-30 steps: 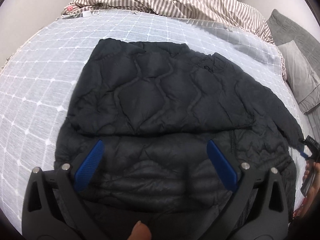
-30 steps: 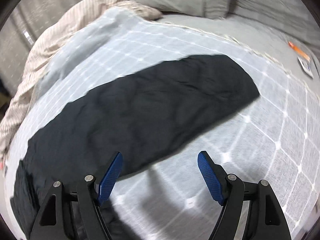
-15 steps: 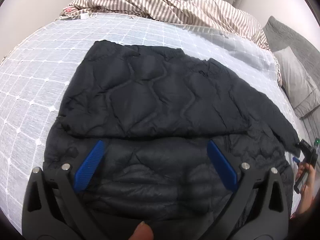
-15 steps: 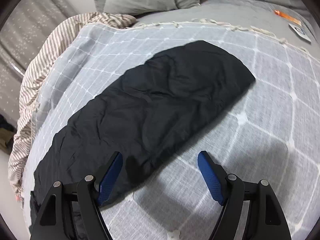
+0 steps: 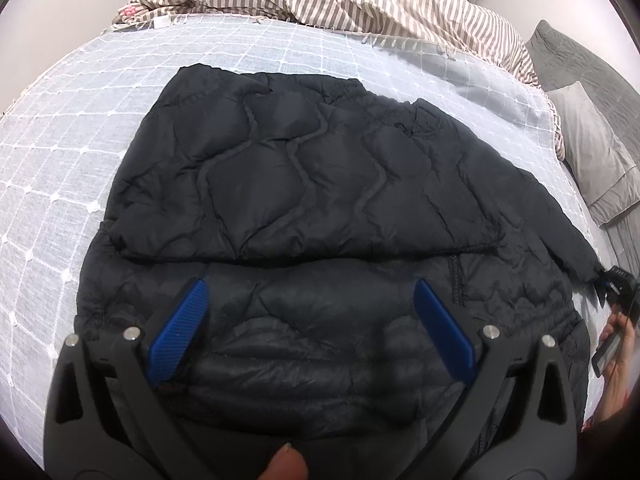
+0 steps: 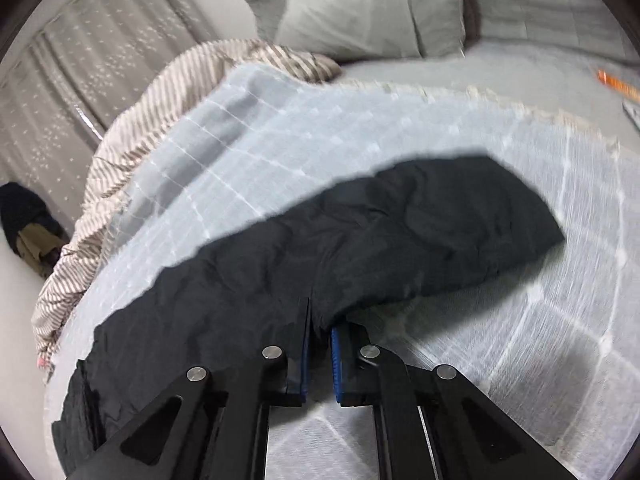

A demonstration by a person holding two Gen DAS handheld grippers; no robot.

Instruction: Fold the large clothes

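Pinching one jacket sleeve (image 6: 400,240): right tool (image 6: 320,344).

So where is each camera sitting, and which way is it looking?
Left wrist: sits on the left gripper, looking down across the black jacket toward the striped duvet; its open blue fingers and a fingertip show.
Right wrist: sits on the right gripper, looking along the jacket's sleeve toward the grey pillows; its fingers are shut on the sleeve's edge.
Both views share the jacket, the checked bedspread, the duvet and the pillows.
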